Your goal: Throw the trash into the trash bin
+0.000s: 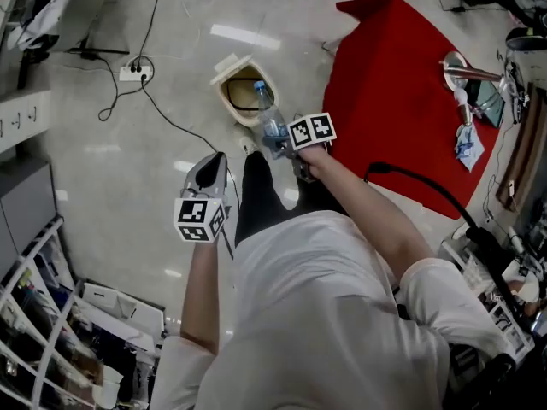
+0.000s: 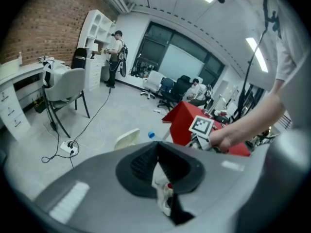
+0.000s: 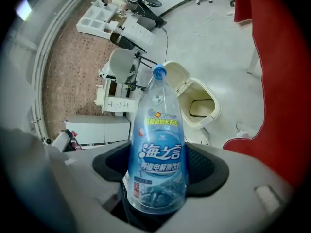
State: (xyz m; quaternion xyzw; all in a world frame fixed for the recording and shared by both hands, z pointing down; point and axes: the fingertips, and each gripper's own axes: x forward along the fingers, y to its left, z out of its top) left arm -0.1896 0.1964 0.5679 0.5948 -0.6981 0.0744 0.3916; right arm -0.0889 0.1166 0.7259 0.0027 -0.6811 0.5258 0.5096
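Bottle (image 3: 158,144) of clear plastic, blue-capped and blue-labelled, sits clamped by its lower body between the fingers of the right gripper (image 1: 286,148). Its cap points toward the trash bin (image 1: 226,105). In the head view the cap end overlaps the near rim of the bin's opening, so the bottle hangs just at the bin, above the floor (image 1: 128,195). The bin itself is cream-coloured and stands on the floor with its lid (image 1: 232,64) tipped back. The right gripper view shows a dark hollow inside it, just past the bottle's shoulder.

The left gripper (image 1: 211,167) hangs nearer the person than the bin, a little apart from it. Its fingers are pressed together at the tips with nothing between them, and a white shoe (image 2: 163,195) shows through the gap below them.

A surface draped in red cloth (image 1: 402,75) stands just beside the bin, on the side where the right gripper reaches in. It carries a crumpled blue-and-white wrapper (image 1: 467,143) and a shiny metal item (image 1: 457,67), both well apart from the bin. On the bin's other side a power strip (image 1: 132,73) lies on the floor, and a black cable (image 1: 175,125) runs from it toward the bin.
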